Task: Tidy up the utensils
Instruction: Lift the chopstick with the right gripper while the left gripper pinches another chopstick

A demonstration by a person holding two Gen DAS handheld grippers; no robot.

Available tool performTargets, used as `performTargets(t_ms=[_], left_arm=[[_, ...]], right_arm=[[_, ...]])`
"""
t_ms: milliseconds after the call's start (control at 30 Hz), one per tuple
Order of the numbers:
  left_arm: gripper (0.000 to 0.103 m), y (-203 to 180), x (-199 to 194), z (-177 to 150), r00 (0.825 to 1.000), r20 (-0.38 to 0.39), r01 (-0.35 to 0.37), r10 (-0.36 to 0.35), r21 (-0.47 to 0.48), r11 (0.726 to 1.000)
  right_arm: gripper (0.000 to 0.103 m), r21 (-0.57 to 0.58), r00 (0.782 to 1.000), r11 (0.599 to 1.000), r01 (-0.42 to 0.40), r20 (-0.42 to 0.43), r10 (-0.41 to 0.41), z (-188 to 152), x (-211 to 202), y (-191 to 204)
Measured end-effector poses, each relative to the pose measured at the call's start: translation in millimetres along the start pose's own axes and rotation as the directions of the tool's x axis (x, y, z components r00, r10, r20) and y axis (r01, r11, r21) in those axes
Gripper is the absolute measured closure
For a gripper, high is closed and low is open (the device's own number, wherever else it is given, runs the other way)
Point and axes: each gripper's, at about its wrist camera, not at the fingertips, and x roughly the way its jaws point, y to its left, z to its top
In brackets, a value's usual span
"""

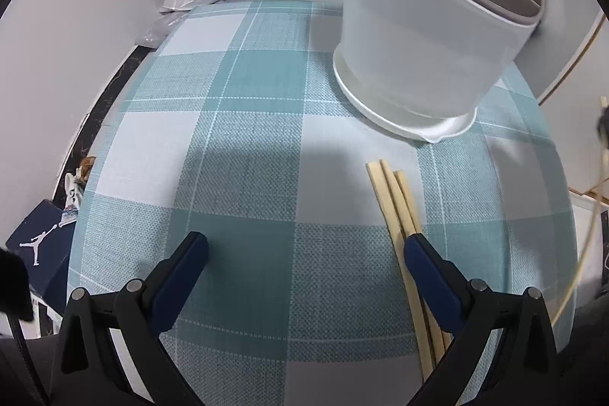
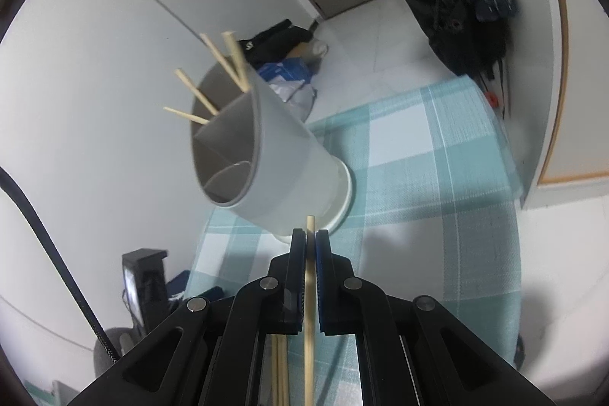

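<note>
The only mark that could be read was a white jumping-figure logo on a dark blue box on the floor, left of the tabletop; no lettering was legible anywhere.

The left hand-held gripper hung steeply tilted down over the teal-and-white checked cloth, its blue-padded jaws spread wide with nothing between them. Its right finger lay over three pale chopsticks that rested side by side on the cloth, near the right edge.

The right hand-held gripper pointed downward at a slant, rolled so the scene looked tilted, and its jaws were pinched tight on a single chopstick, whose tip stood just past the pads. More sticks showed blurred beneath it.

Beyond stood the white utensil holder, a divided cup on a saucer-like base on the far part of the tabletop, with four chopsticks in the holder poking out of its far compartment.
</note>
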Motion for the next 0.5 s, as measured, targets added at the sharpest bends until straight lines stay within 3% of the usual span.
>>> performTargets(t_ms=[267,500], left_arm=[[0.002,11,3,5,1.000,-0.014,-0.005,0.004,-0.058,0.998],[0.010,-10,9,11,0.999,0.013,-0.047,0.047,0.009,0.999]], right_arm=[[0.099,-0.058,0.999,0.998,-0.031,0.031,0.032,-4,-10,15],[0.099,-0.102,0.999,0.995,-0.008,0.043,0.012,-5,-11,21]])
